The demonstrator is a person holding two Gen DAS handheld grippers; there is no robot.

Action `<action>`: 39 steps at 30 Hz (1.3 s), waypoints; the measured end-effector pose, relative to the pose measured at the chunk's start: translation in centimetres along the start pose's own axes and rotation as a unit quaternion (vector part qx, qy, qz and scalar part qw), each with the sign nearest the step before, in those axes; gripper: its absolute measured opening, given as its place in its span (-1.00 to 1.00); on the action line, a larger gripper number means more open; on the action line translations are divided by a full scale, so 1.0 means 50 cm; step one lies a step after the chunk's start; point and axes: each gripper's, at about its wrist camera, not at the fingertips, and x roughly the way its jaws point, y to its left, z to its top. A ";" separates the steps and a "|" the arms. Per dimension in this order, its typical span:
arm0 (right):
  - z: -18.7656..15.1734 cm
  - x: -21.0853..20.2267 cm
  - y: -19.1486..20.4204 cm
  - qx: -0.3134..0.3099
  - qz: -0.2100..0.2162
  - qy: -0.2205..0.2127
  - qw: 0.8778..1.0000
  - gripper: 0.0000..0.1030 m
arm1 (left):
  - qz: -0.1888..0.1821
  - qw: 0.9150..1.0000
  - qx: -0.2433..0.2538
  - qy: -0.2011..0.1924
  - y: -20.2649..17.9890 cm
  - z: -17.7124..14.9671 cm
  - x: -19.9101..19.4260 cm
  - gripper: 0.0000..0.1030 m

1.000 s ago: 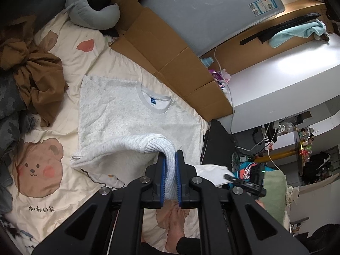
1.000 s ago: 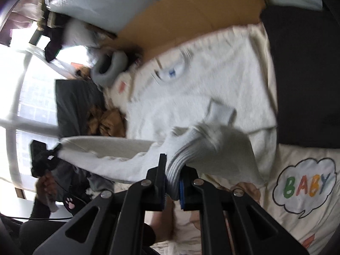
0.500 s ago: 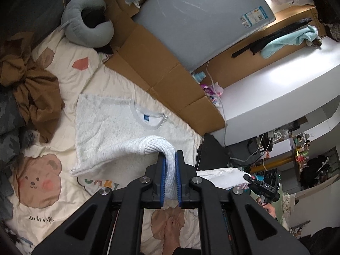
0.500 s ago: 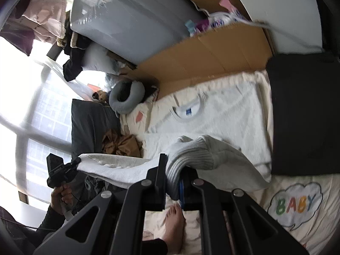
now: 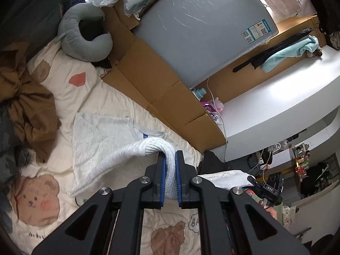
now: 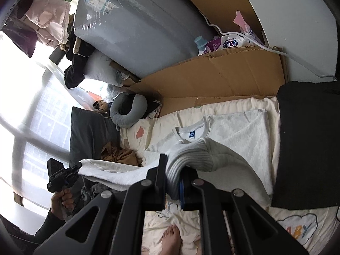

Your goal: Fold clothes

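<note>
Sweatshirt (image 5: pixel 102 140): we see its collar end flat on the bed (image 5: pixel 99 97), toward 12 o'clock.
Left gripper (image 5: pixel 170 178): fingers clamp the ribbed hem, lifted.
Right gripper (image 6: pixel 173 178): fingers pinch the same ribbed hem.
Neck pillow (image 5: pixel 85 36): at 11 o'clock.

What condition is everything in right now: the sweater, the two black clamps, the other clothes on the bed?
Light grey knit sweatshirt: neck end flat on the bed, ribbed hem lifted at both corners.
Left gripper: shut on the ribbed hem.
Right gripper: shut on the hem's other corner.
Brown garment: crumpled, unfolded.
Grey U-shaped neck pillow: lying by the cardboard.
</note>
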 end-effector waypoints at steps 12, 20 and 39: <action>0.086 0.073 -0.023 -0.006 -0.027 -0.006 1.000 -0.85 | 0.005 1.000 -0.004 0.004 0.054 0.092 0.112 -0.86; 0.136 0.156 -0.075 0.024 -0.045 -0.004 0.999 -0.85 | 0.025 0.999 -0.027 0.016 0.115 0.127 0.207 -0.86; 0.128 0.323 -0.178 0.060 -0.104 0.054 0.991 -0.85 | 0.074 0.994 -0.064 0.051 0.233 0.093 0.335 -0.86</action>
